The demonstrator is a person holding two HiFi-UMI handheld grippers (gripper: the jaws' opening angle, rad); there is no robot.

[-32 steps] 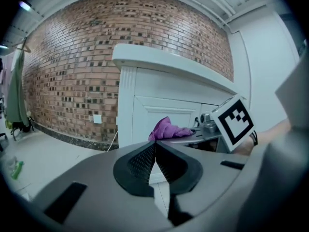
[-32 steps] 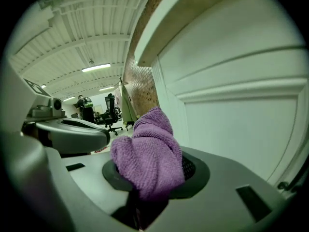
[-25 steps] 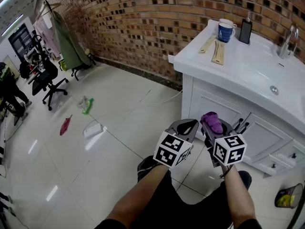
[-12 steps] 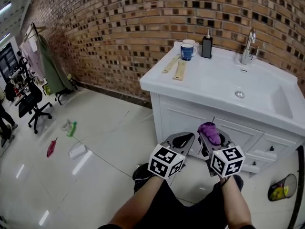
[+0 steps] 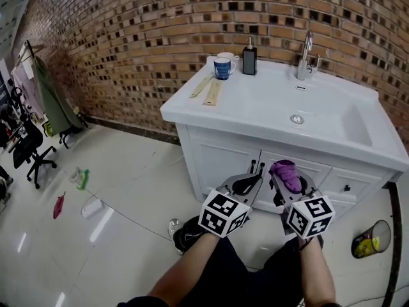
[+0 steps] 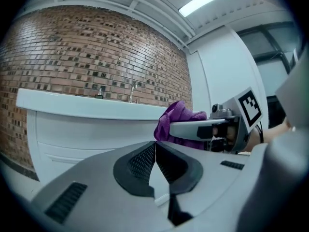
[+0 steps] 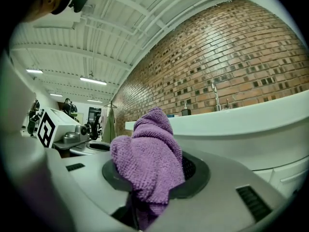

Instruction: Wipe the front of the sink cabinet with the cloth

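Here, my right gripper [image 5: 285, 178] is clamped on the purple cloth [image 7: 149, 163], which bunches up above its pads. My left gripper [image 6: 155, 153] is closed and empty. Both hang near the cabinet [image 5: 217, 153] front, not touching it.

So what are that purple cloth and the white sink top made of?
The purple cloth looks like microfibre or terry: nubby, looped, matt pile. The sink top looks like glazed ceramic or moulded resin, I can't tell which: smooth, glossy white, no visible seams.
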